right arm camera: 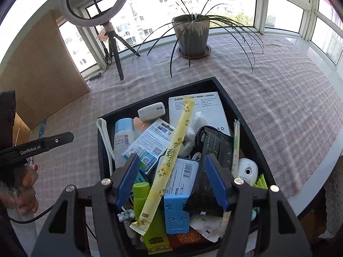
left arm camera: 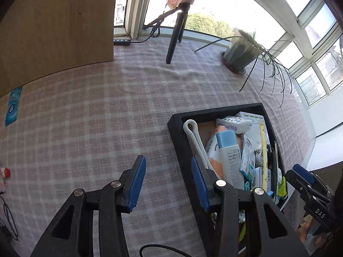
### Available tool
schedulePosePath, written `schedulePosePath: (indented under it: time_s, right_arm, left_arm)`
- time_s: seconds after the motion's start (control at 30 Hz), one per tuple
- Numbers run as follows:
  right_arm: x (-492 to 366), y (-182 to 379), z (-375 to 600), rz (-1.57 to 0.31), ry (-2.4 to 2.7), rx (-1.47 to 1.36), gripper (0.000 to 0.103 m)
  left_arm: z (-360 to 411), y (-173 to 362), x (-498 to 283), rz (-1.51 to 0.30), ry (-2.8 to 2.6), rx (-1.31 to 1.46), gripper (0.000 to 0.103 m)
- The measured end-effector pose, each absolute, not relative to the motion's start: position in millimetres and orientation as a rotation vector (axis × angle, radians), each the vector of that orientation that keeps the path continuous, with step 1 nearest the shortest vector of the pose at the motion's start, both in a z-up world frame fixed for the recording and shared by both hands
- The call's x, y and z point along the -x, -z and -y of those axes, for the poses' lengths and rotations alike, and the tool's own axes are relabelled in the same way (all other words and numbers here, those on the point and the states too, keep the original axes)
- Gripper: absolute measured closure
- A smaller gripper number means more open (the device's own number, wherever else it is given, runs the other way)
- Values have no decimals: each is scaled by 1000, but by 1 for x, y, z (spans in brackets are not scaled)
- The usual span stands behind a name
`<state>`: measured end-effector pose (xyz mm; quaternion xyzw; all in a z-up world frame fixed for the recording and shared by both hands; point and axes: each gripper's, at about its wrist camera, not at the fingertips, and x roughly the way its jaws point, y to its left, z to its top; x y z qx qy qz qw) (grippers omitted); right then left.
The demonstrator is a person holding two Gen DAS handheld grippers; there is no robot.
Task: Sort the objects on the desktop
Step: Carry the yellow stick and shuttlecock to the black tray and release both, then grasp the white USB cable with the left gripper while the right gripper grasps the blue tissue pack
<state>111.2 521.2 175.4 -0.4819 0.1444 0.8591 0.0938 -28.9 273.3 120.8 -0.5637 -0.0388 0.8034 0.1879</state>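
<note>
A black tray (right arm camera: 246, 120) full of mixed small objects sits on the checked tablecloth. In it lie a long yellow tea sachet (right arm camera: 171, 158), a blue-capped tube (right arm camera: 123, 137), a white box (right arm camera: 205, 109), a black pouch (right arm camera: 214, 150), a blue phone stand (right arm camera: 176, 212) and a green tube (right arm camera: 140, 194). My right gripper (right arm camera: 171, 182) is open above the tray's near half, empty. My left gripper (left arm camera: 169, 184) is open and empty, straddling the tray's left wall (left arm camera: 184, 160). The tube (left arm camera: 229, 150) and a white strap (left arm camera: 193, 135) show there.
A potted plant (right arm camera: 193, 34) stands behind the tray. A ring light on a tripod (right arm camera: 113, 40) stands at the back left. A cardboard box (left arm camera: 55, 25) sits at the left. A blue packet (left arm camera: 12, 107) and a small red item (left arm camera: 6, 172) lie at the far left.
</note>
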Motion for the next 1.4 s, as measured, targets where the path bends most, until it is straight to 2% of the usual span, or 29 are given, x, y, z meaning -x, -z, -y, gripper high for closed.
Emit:
schedulePosePath:
  time_s: [0.5, 0.83, 1.03, 1.17, 1.4]
  right_arm:
    - [20, -182, -336, -214, -2811, 1637, 41]
    - [95, -166, -170, -23, -2911, 1889, 41]
    - [142, -145, -80, 91, -2900, 2060, 40]
    - [170, -131, -25, 190, -2894, 2106, 36]
    - [213, -99, 40, 196, -2810, 2227, 36]
  left_arm:
    - [-60, -99, 58, 306, -2556, 1733, 62]
    - [84, -55, 60, 552, -2678, 1937, 62]
    - [125, -28, 61, 649, -2654, 2017, 64]
    - [140, -15, 62, 716, -2623, 2043, 66]
    - [152, -1, 68, 752, -2599, 2078, 66]
